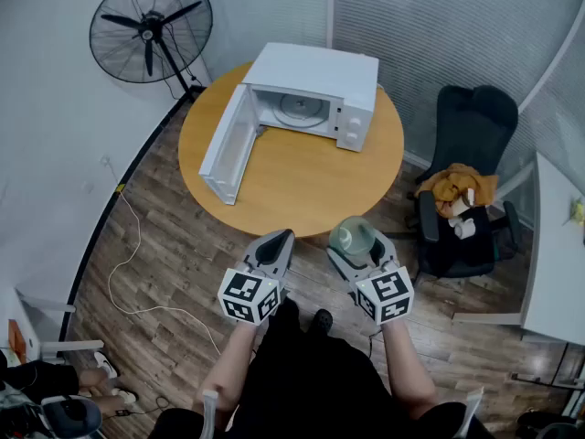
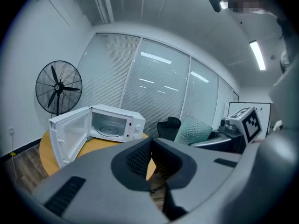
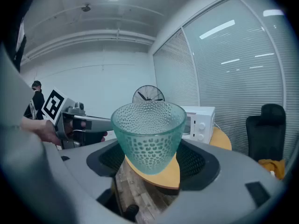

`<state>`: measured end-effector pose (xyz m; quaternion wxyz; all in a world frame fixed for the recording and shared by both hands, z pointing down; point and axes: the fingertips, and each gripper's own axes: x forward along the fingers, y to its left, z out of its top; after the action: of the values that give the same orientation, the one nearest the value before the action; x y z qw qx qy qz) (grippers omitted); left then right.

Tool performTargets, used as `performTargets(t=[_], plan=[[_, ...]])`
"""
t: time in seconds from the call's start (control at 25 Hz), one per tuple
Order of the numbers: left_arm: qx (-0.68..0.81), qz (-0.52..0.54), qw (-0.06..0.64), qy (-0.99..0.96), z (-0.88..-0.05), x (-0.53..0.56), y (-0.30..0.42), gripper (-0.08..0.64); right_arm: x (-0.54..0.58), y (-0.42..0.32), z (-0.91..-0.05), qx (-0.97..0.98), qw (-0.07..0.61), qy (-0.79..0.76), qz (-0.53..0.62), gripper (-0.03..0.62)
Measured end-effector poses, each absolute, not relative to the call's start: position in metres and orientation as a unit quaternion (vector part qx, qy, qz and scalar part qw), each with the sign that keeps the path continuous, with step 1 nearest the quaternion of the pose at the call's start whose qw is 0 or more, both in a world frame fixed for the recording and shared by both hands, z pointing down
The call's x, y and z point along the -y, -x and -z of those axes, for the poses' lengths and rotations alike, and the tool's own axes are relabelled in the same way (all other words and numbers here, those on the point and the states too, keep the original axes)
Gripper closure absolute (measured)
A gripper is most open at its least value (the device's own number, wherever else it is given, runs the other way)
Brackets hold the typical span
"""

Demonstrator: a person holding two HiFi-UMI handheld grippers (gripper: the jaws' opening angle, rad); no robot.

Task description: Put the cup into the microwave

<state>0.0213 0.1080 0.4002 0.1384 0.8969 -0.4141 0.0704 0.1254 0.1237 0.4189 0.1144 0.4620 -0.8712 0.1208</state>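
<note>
A white microwave (image 1: 311,94) stands on the round wooden table (image 1: 292,186), its door (image 1: 224,149) swung wide open to the left and the turntable showing inside. A dimpled green glass cup (image 1: 352,238) sits upright between the jaws of my right gripper (image 1: 356,231), which is shut on it, over the floor just short of the table's near edge. In the right gripper view the cup (image 3: 148,134) fills the middle. Beside it, my left gripper (image 1: 279,238) is shut and holds nothing. The microwave (image 2: 114,122) lies ahead in the left gripper view.
A black standing fan (image 1: 151,27) is behind the table at the left. A dark office chair (image 1: 466,190) with an orange cloth on it stands at the right, beside a white desk (image 1: 558,254). A white cable (image 1: 128,263) trails over the wooden floor.
</note>
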Motion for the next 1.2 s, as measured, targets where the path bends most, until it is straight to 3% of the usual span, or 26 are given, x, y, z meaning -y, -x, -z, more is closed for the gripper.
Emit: performTargets(t=[1.2], plan=[[0.370, -0.063, 0.155, -0.914, -0.404, -0.022, 0.030, 0.563, -0.042, -0.060, -0.422, 0.852, 0.129, -0.487, -0.146, 0.238]])
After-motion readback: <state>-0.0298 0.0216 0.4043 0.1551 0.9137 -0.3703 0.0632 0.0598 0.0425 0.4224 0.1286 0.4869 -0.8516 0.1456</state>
